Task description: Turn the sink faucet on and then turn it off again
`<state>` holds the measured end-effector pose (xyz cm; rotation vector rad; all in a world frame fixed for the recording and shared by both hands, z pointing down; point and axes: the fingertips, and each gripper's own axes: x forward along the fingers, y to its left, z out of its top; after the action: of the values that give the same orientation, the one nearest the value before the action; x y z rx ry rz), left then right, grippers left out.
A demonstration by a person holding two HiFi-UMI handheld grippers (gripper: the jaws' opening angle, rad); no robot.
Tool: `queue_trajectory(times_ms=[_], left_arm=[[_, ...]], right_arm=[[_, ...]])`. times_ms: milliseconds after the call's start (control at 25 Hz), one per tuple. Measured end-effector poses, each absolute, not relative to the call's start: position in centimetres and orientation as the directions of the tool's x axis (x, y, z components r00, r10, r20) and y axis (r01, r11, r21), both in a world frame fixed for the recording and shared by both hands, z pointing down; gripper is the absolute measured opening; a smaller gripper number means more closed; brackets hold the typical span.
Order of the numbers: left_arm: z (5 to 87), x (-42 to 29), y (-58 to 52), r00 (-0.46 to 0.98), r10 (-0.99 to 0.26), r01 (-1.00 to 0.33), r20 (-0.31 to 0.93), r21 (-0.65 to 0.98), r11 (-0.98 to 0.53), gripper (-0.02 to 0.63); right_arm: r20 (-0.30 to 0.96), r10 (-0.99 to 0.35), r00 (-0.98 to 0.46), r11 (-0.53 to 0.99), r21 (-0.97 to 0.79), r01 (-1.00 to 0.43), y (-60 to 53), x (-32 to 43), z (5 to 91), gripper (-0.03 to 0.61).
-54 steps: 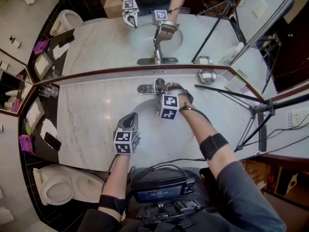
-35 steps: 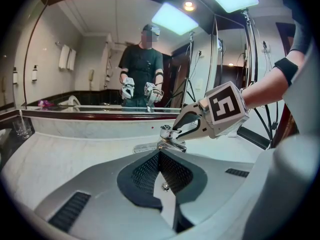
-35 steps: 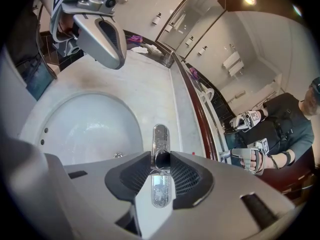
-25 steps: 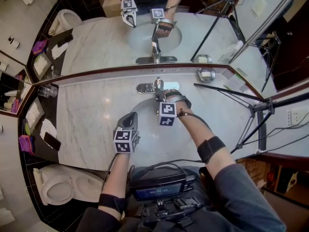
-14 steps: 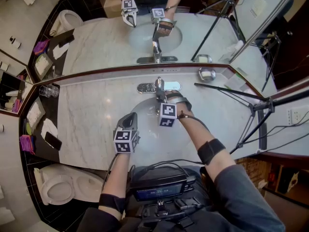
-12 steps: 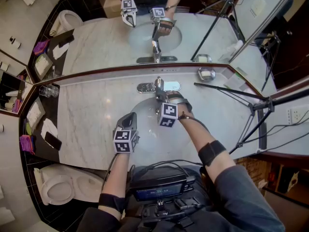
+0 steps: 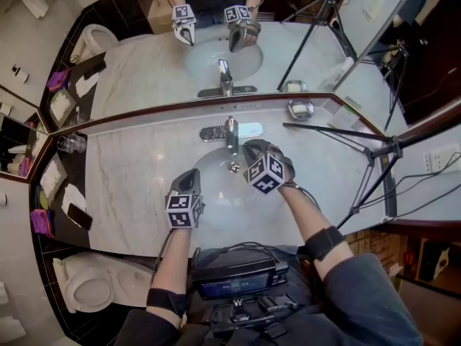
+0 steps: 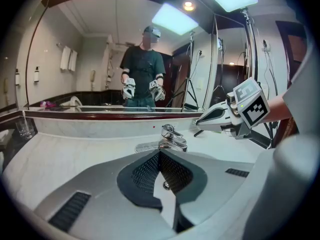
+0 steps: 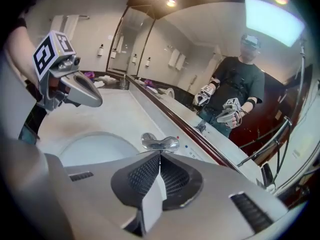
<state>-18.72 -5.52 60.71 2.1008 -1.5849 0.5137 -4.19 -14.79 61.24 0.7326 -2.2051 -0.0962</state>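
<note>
The chrome faucet (image 7: 230, 132) stands at the back of the white sink basin (image 7: 209, 175), its lever (image 9: 159, 143) level over the spout. No water stream shows. My right gripper (image 7: 251, 148) hovers just right of the faucet and clear of it. Its jaws are closing, and in the right gripper view the right gripper (image 9: 160, 155) has its pads together with nothing between them. My left gripper (image 7: 190, 176) hangs over the basin's left rim, shut and empty. In its own view the left gripper (image 8: 160, 155) points at the faucet (image 8: 170, 136).
A mirror (image 7: 144, 63) runs along the back of the marble counter (image 7: 130, 171). A glass (image 7: 66, 144) stands at the far left and a soap dish (image 7: 300, 109) at the back right. A black tripod (image 7: 360, 143) leans over the counter's right end. A toilet (image 7: 86, 287) is lower left.
My right gripper has come off the faucet lever, lifted and drawn back to the right while rolling, and its jaws have come together. The left gripper has stayed put.
</note>
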Motion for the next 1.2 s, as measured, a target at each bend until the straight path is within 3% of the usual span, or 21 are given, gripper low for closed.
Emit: queue_trajectory(times_ms=[280, 600, 1200], left_arm=[[60.1, -18.7, -5.6, 0.273, -0.801, -0.962, 0.533, 0.152, -0.226, 0.003], [59.3, -19.0, -5.5, 0.273, -0.81, -0.961, 0.519, 0.174, -0.213, 0.003], [58.5, -19.3, -4.9, 0.269, -0.826, -0.962, 0.496, 0.175, -0.208, 0.003]], right_arm=[[0.588, -0.572, -0.572, 0.722, 0.028, -0.692, -13.6, 0.2, 58.4, 0.018], [0.501, -0.651, -0.57, 0.54, -0.222, -0.812, -11.8, 6.1, 59.1, 0.018], [0.494, -0.679, -0.544, 0.485, -0.254, -0.837, -10.8, 8.3, 59.0, 0.018]])
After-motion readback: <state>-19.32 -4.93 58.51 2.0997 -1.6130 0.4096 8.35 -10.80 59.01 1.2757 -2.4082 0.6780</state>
